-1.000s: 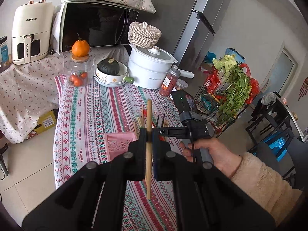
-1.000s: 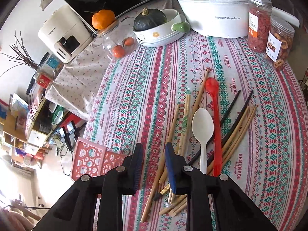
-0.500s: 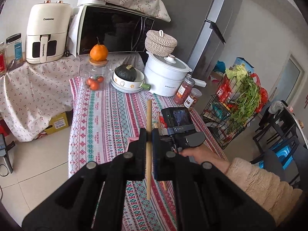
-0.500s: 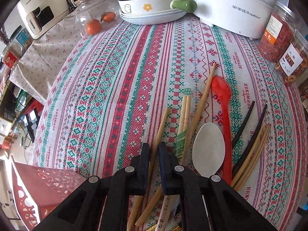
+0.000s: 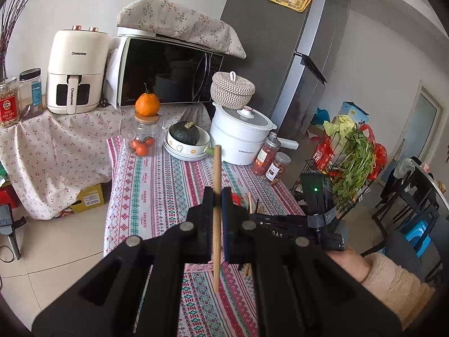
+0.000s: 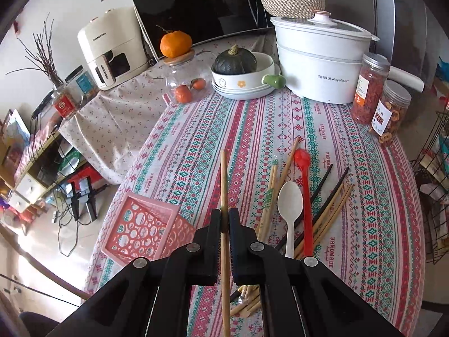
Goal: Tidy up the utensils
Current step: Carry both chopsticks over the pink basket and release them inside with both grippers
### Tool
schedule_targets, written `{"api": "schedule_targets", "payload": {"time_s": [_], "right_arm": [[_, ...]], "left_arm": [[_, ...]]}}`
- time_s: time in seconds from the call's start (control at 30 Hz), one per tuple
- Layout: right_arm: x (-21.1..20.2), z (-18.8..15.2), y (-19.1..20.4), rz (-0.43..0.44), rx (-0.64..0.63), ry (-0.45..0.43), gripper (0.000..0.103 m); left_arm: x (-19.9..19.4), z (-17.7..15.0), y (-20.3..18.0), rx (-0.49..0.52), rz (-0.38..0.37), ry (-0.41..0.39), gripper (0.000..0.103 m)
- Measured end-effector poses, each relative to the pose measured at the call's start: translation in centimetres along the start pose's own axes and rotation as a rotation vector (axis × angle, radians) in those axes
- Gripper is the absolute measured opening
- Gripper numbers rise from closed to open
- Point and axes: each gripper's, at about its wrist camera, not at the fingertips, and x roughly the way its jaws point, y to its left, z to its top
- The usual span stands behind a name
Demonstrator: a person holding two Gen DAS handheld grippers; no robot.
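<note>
My left gripper (image 5: 218, 196) is shut on a wooden chopstick (image 5: 216, 168) that stands upright between its pads, above the patterned tablecloth. My right gripper (image 6: 224, 214) is shut on another wooden chopstick (image 6: 223, 179), lifted off the table. To its right lies a pile of utensils: wooden chopsticks (image 6: 283, 165), black chopsticks (image 6: 327, 174), a white spoon (image 6: 290, 203) and a red spoon (image 6: 303, 158). A pink perforated basket (image 6: 140, 227) lies on the cloth left of the right gripper. In the left wrist view the right gripper's body (image 5: 320, 196) and a hand in a beige sleeve show at right.
At the table's far end stand a white cooker pot (image 6: 320, 61), a bowl holding a dark squash (image 6: 235, 61), a glass jar with an orange on top (image 6: 185, 84), and two snack jars (image 6: 370, 87). A wire vegetable rack (image 5: 348, 163) stands right of the table.
My right gripper dropped to the pile, shut on a wooden chopstick and lifted it off the cloth. My left gripper, still holding its chopstick, drew back and up from the table.
</note>
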Motion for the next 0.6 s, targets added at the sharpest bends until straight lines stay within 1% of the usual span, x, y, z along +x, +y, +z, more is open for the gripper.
{"api": "schedule_targets", "payload": {"time_s": [0.17, 0.33, 0.4, 0.6], "right_arm": [[-5.0, -1.5, 0.1, 0.033, 0.006, -0.093, 0.006], [-9.1, -2.4, 0.7, 0.045, -0.026, -0.190, 0.006], [-10.4, -2.3, 1.0, 0.052, -0.040, -0.226, 0.006], [-13.3, -1.6, 1.9, 0.071, -0.075, -0.311, 0.006]], "left_arm": [[-1.3, 0.3, -0.7, 0.002, 0.013, -0.111, 0.006], [-1.3, 0.4, -0.9, 0.008, 0.045, -0.200, 0.006], [-1.0, 0.5, -0.9, 0.010, 0.070, -0.224, 0.006], [0.6, 0.8, -0.4, -0.006, 0.092, -0.247, 0.006]]}}
